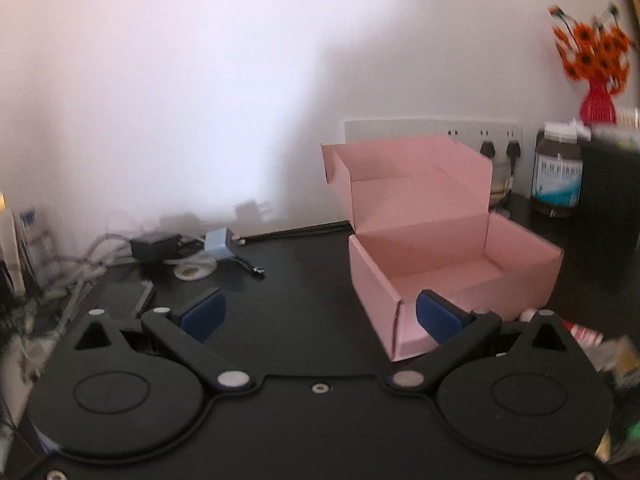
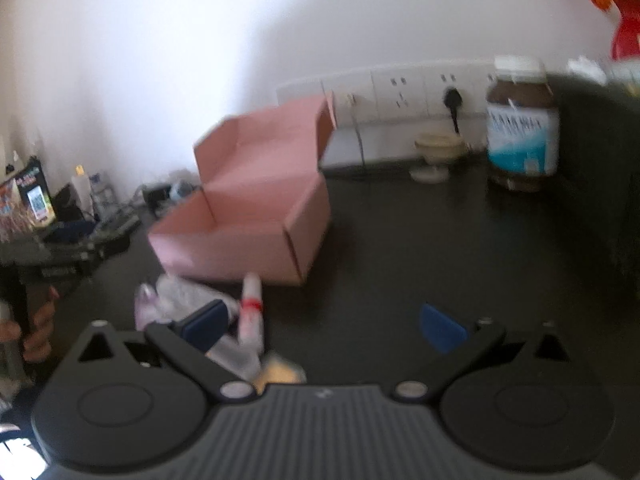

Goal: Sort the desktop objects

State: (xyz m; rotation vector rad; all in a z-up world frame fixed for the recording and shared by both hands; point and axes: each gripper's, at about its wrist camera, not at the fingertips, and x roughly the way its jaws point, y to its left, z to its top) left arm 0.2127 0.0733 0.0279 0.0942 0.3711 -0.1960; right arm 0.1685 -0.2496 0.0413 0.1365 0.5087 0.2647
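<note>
Left to right, in the left wrist view: a tangle of cables and a black adapter (image 1: 154, 245) are seen at the far left of the dark desk (image 1: 288, 280). The left gripper (image 1: 320, 314) is spread wide, nothing held. A pink box (image 1: 448, 268) stands open and looks empty, just right of centre.

In the right wrist view, the box (image 2: 244, 236) lies ahead; a white tube with a red band (image 2: 252, 312) and a clear wrapper (image 2: 180, 296) lie just before it. The right gripper (image 2: 324, 322) is also wide and empty. A brown jar (image 2: 522, 128) stands far right.

Step judged: approach, 0 items boxed. Next move calls for the right gripper being shifted left and closed around the tube.
</note>
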